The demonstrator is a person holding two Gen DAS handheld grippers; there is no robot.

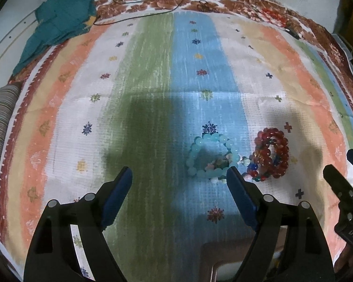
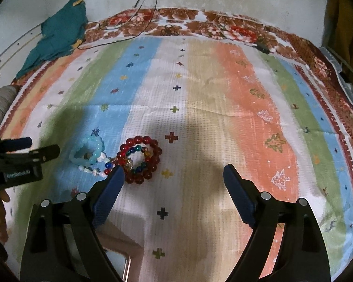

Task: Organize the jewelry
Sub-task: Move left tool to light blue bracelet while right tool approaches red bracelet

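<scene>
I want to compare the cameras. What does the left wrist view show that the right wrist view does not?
Only the left view: the left hand-held gripper seen along its own open fingers. Only the right view: the right hand-held gripper likewise, open, and orange trees on the cloth. Both: blue bracelet, red bracelet, teal cloth, striped cloth.

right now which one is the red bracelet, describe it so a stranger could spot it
On the striped cloth, find the bead cluster near the left gripper and right gripper. The red bracelet is the dark red ring on the white stripe, touching the pale blue bracelet.
</scene>
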